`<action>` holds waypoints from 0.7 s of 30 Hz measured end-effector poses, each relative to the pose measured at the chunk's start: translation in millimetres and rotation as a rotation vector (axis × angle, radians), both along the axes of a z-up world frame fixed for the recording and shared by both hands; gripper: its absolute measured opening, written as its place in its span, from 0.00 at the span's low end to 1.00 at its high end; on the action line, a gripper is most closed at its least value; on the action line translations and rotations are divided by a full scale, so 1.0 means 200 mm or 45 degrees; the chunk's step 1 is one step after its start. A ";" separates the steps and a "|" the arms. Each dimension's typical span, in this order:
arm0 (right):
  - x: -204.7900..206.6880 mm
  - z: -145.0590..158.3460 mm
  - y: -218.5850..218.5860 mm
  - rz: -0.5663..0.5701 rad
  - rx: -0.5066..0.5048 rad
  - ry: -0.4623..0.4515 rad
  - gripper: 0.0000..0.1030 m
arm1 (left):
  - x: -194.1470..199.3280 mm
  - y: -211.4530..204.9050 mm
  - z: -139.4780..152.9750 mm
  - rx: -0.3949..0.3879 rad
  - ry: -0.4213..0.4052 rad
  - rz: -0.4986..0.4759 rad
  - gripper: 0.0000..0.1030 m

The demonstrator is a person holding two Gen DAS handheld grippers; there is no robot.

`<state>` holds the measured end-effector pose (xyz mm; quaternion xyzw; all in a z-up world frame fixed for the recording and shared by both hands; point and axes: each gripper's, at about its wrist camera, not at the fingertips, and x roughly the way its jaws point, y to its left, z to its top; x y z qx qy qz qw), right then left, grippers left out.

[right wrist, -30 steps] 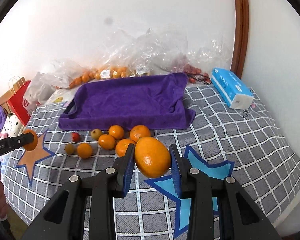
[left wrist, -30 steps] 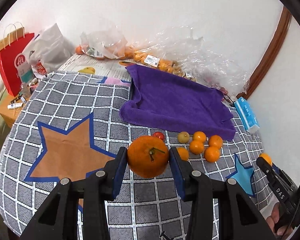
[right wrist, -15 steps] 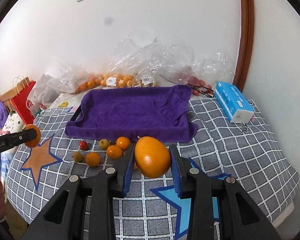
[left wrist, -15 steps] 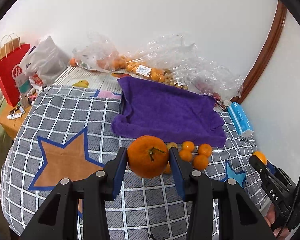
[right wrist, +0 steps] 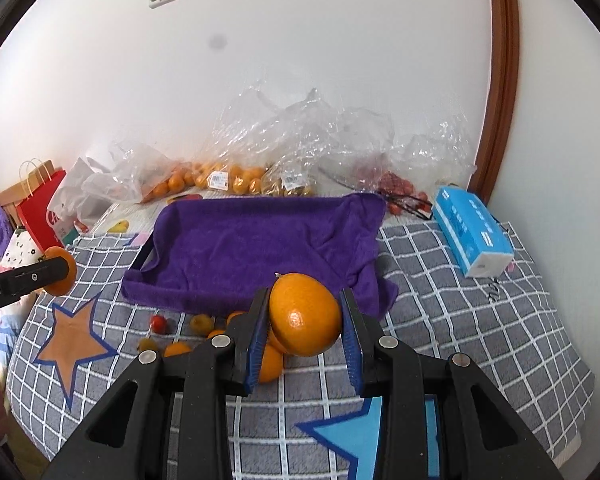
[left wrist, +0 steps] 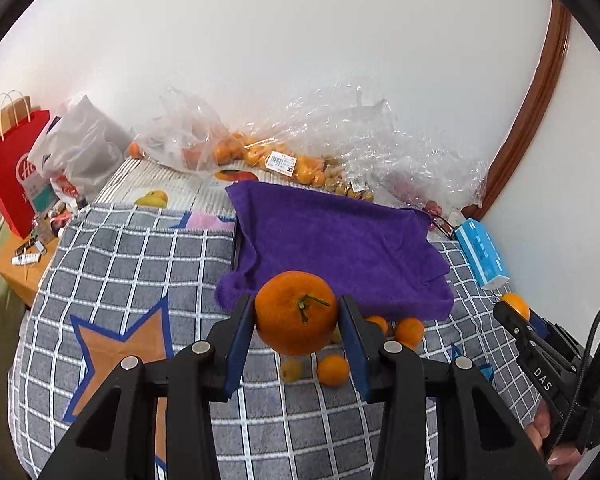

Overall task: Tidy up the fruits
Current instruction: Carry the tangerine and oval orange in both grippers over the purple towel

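Bed (right wrist: 480, 320) under grey checked blanket with star patches, against white wall. Purple towel-lined tray (right wrist: 260, 248) mid-bed, long axis running side to side in right wrist view, empty inside, dead ahead of and beyond both tongs. Clear plastic bags of fruit (right wrist: 228, 176) along wall behind tray; red paper bag (left wrist: 8, 184) far left, blue tissue pack (right wrist: 474, 240) right of tray. Loose small fruit cluster (right wrist: 180, 334) on blanket just in front of tray's near edge: small oranges, yellowish ones, one red cherry tomato (right wrist: 159, 322). Left tongs (left wrist: 298, 322) clamped on stemmed orange (left wrist: 296, 312), stem facing camera, fruit raised off blanket, overlapping tray's near left corner in view. Right tongs (right wrist: 305, 320) clamped on oval orange (right wrist: 304, 314), narrow setting, pads pressing both sides, fruit raised near tray's near edge, right of centre. Each tongs visible in other's view with fruit in tips. Likely next: carry both forward over near rim and down onto towel; neither clearly nearer, left aimed at left end, right at right half. Risk: round fruit rolling on soft towel.
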<state>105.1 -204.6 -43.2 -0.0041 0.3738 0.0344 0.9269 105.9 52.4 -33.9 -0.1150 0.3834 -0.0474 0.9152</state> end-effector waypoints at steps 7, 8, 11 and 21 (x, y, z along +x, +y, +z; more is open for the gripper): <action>0.16 -0.05 0.01 0.002 -0.002 0.005 0.33 | 0.15 -0.01 -0.02 -0.002 0.002 -0.004 0.39; 0.19 -0.05 0.00 -0.001 -0.005 0.004 0.33 | 0.18 -0.02 -0.03 0.005 0.003 -0.005 0.39; 0.27 -0.08 -0.01 -0.005 -0.003 0.002 0.33 | 0.26 -0.03 -0.05 0.013 0.003 -0.010 0.39; 0.55 -0.21 -0.03 -0.016 -0.005 0.024 0.33 | 0.53 -0.03 -0.13 0.027 0.027 0.004 0.39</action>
